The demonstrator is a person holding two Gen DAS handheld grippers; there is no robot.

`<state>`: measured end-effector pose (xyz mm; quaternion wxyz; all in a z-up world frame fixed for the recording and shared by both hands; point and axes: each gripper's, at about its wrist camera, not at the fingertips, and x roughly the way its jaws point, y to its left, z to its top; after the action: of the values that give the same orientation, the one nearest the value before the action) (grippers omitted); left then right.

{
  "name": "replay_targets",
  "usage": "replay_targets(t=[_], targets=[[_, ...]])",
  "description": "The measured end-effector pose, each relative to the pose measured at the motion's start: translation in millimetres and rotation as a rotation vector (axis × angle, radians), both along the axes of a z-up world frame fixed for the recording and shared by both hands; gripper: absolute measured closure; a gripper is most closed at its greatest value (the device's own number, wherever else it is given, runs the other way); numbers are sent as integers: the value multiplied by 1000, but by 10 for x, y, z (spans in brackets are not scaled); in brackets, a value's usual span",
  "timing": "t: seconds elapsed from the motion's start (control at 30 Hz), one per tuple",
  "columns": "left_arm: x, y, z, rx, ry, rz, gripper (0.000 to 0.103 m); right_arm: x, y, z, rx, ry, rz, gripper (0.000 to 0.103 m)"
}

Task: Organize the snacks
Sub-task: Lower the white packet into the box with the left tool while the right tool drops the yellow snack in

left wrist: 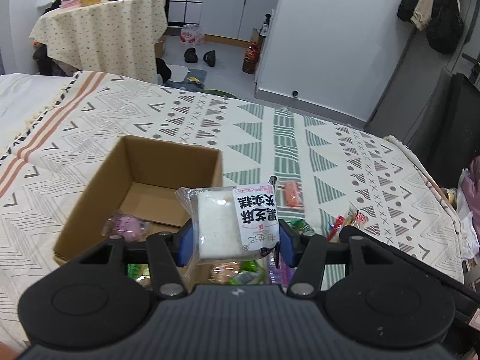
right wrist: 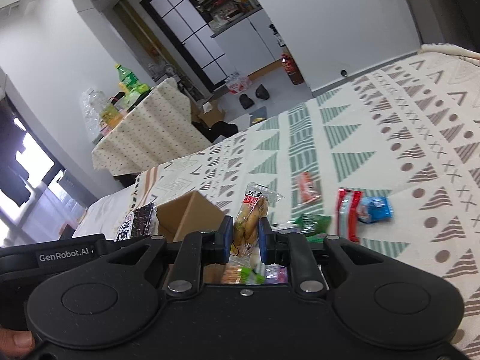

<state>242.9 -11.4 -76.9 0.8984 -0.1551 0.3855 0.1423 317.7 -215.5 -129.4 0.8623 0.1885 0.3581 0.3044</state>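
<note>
A: What is the left gripper (left wrist: 235, 244) carrying?

B: It is clamping a clear-wrapped rice cake packet (left wrist: 231, 222) between its blue pads (left wrist: 184, 247). A white block is showing through the left half, and a white label with bold black characters is covering the right half. The packet is hanging above the near right corner of the cardboard box (left wrist: 99, 186).

A: And what is sitting in the box?

B: A pink round snack (left wrist: 126, 225) in a clear wrapper is lying on the box floor, near the front.

A: Is the right gripper (right wrist: 244, 241) holding anything?

B: Its fingers are squeezing narrowly on a slim clear pouch of yellowish pieces (right wrist: 250, 217) with a red label at the top, standing upright, raised above the patterned blanket (right wrist: 405, 120).

A: What else is lying around?

B: An orange packet (right wrist: 307, 187), a red and white packet (right wrist: 348, 213), a blue packet (right wrist: 376, 208) and a green packet (right wrist: 312, 223) are lying loose on the blanket, to the right of the box.
</note>
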Motion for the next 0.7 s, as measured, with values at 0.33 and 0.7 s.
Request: replay_targets(t=[0.33,0.7], targets=[[-189,442,6,-22,1,60,48,-151,406,122,-12,-35,69,85],[-295,878,-140,-53,26,100,48,-206,887,170,-67,-71,137,85]])
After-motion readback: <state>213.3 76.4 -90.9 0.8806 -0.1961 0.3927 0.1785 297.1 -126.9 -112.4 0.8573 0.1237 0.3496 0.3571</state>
